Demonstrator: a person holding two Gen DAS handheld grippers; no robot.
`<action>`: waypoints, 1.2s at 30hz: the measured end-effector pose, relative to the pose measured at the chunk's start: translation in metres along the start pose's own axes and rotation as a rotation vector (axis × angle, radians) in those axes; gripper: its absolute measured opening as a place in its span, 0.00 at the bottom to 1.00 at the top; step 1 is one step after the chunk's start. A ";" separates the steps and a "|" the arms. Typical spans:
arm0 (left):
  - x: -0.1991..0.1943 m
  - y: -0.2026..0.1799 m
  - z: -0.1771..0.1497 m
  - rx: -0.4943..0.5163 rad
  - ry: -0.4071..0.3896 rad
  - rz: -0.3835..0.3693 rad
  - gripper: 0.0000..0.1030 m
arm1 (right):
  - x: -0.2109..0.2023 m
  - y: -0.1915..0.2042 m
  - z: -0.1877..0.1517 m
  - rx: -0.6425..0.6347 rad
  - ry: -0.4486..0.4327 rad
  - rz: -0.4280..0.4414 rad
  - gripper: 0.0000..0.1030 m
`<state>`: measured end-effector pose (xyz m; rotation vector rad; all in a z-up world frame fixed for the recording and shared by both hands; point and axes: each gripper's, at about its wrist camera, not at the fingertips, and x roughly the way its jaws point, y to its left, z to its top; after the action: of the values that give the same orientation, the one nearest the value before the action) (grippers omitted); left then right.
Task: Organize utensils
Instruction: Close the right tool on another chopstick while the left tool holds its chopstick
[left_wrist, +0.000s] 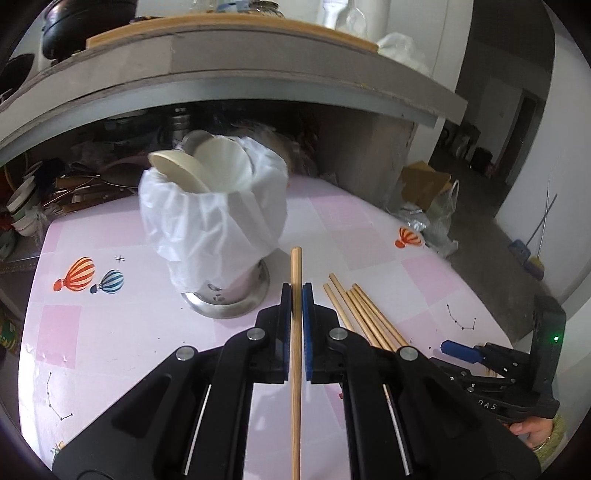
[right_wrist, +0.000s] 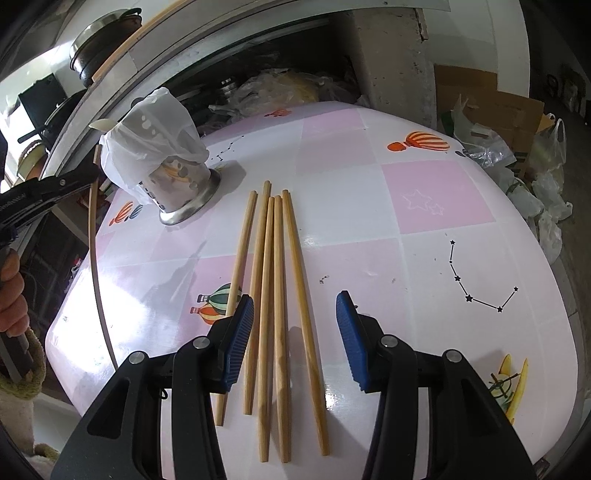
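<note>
My left gripper (left_wrist: 296, 295) is shut on a single wooden chopstick (left_wrist: 295, 350), which runs lengthwise between the blue pads and is raised above the table. Just beyond its tip stands a metal utensil holder (left_wrist: 214, 221) wrapped in a white plastic bag, with pale spoons sticking out. Several more chopsticks (right_wrist: 268, 295) lie side by side on the pink checked table (right_wrist: 424, 192). My right gripper (right_wrist: 295, 314) hovers open over their near ends, gripping nothing. The right wrist view shows the holder (right_wrist: 166, 158) at far left and the left gripper (right_wrist: 55, 184) with its chopstick (right_wrist: 94, 240) hanging down.
A grey shelf edge (left_wrist: 258, 85) overhangs the back of the table, with cluttered pots and bags beneath. Plastic bags and cardboard (right_wrist: 517, 147) lie on the floor off the right edge. A person's hand (right_wrist: 14, 295) holds the left gripper's handle.
</note>
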<state>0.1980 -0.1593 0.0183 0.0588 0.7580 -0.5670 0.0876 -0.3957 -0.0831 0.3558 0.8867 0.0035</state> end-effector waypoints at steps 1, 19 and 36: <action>-0.003 0.002 0.000 -0.006 -0.006 -0.001 0.05 | 0.000 0.001 0.000 -0.002 0.001 -0.002 0.45; -0.019 0.026 0.001 -0.058 -0.065 -0.012 0.05 | 0.027 -0.014 0.033 0.002 0.046 0.039 0.18; -0.017 0.045 0.000 -0.095 -0.071 -0.023 0.05 | 0.089 0.012 0.083 -0.182 0.144 0.028 0.10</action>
<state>0.2106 -0.1134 0.0229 -0.0573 0.7166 -0.5517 0.2090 -0.3961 -0.0984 0.1998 1.0155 0.1366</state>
